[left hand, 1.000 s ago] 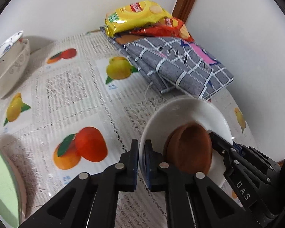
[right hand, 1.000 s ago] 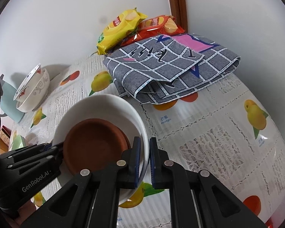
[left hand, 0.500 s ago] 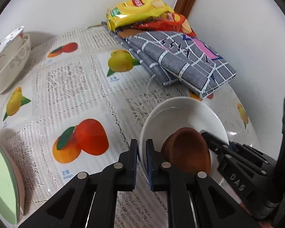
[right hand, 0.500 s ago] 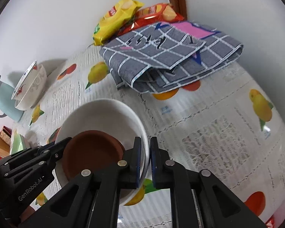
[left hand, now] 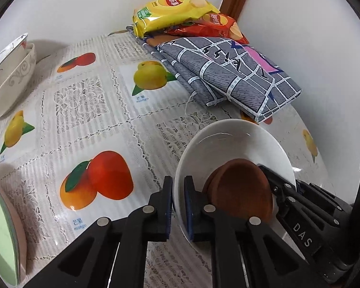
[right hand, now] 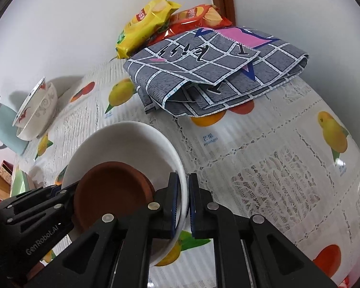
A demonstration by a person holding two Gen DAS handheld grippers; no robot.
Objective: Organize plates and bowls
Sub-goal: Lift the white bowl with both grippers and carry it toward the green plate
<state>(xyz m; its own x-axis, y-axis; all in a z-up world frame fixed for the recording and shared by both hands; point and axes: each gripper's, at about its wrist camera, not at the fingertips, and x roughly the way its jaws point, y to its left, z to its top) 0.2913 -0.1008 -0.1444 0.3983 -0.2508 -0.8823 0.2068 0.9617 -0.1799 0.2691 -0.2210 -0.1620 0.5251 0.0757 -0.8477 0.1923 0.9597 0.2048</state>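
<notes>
Both grippers clamp the white plate's (left hand: pixel 230 141) rim: left gripper (left hand: pixel 178 192) on one side, right gripper (right hand: pixel 183 192) opposite. Plate held above the desk (left hand: pixel 96 110) near the cloth (left hand: pixel 228 76), brown saucer (left hand: pixel 242 192) loose inside. Glazed, stiff, breakable, slick; saucer may slide. Keep rim grips, hold level.

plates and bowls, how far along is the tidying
Partly done. Two bowls are already nested by the wall, and a brown dish sits inside the white plate. In hand: the left gripper and right gripper each clamp that plate's rim. Left: a green plate sits apart at the table edge.
</notes>
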